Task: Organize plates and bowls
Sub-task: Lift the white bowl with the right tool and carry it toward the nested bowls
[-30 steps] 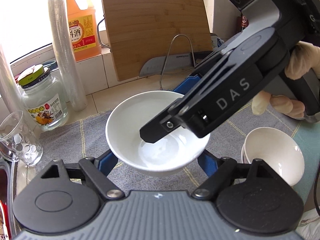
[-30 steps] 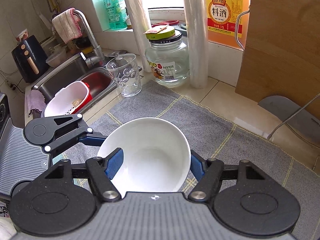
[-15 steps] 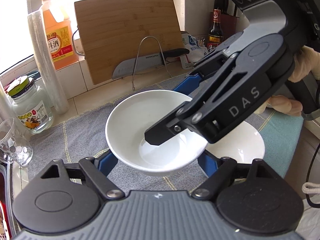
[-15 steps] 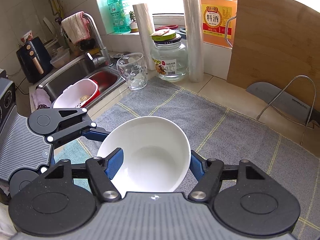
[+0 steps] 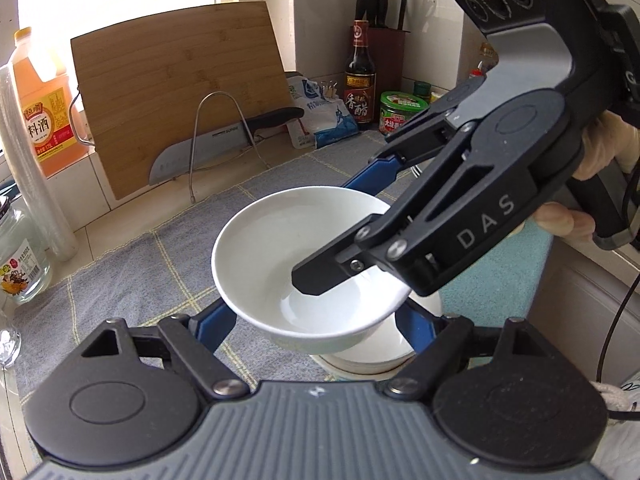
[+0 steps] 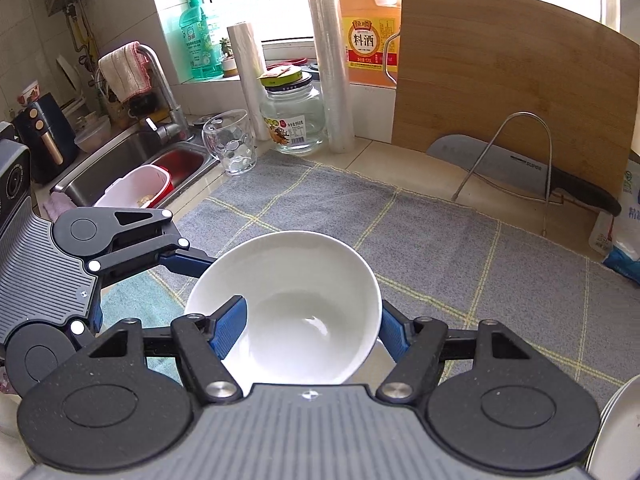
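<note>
A white bowl (image 5: 280, 248) hangs above the grey checked mat (image 5: 132, 280), gripped by both grippers. My left gripper (image 5: 316, 328) clamps it from outside, a blue pad (image 5: 216, 324) on each side. My right gripper (image 5: 348, 228) comes in from the right, one finger inside the bowl and the other beyond its far rim. In the right wrist view the same bowl (image 6: 296, 280) sits between my right gripper's (image 6: 308, 332) pads, and a left finger (image 6: 188, 260) meets its left rim. A stack of white bowls (image 5: 380, 356) stands directly beneath.
A bamboo cutting board (image 5: 180, 92) and a knife (image 5: 208, 148) on a wire stand line the back wall. A glass jar (image 6: 292, 120), a tumbler (image 6: 232, 144) and the sink (image 6: 132, 164) lie to the left. Sauce bottles (image 5: 360, 80) stand back right. White stacked rims (image 6: 616, 432) show at lower right.
Both grippers have carried the bowl rightward along the counter, still gripping it. The stack of bowls, earlier off to the right, now lies under the held bowl.
</note>
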Action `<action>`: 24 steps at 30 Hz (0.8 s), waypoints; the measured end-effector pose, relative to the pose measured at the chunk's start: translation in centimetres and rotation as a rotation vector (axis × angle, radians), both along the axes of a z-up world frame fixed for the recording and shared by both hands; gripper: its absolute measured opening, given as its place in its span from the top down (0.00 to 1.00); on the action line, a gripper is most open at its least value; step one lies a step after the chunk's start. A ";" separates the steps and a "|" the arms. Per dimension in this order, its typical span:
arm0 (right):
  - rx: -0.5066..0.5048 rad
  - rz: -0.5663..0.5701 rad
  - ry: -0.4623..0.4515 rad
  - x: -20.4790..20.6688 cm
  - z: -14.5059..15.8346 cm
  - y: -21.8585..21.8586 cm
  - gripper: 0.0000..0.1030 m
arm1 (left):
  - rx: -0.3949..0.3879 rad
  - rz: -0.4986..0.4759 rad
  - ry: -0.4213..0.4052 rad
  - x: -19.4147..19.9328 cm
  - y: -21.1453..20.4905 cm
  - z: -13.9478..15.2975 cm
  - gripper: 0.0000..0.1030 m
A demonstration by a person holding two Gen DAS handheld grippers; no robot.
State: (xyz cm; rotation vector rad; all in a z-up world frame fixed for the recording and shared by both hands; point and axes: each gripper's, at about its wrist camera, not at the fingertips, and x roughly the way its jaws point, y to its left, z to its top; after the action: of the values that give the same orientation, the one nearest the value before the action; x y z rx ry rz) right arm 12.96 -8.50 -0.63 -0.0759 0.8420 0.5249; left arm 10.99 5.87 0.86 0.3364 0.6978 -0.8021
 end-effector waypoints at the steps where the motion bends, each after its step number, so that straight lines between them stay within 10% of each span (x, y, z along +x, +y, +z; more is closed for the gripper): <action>1: 0.000 -0.011 0.001 -0.3 -0.1 -0.4 0.27 | -0.002 -0.010 0.003 -0.1 -0.3 -0.1 0.17; 24: -0.005 -0.078 0.049 -1.5 -2.5 -2.6 0.27 | 0.022 -0.073 0.084 -0.1 -2.6 -2.2 0.17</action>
State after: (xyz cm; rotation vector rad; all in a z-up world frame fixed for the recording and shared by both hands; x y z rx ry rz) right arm 11.51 -11.06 -3.15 -0.0351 0.8909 0.4532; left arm 10.93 3.32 -1.32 0.3511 0.7769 -0.8819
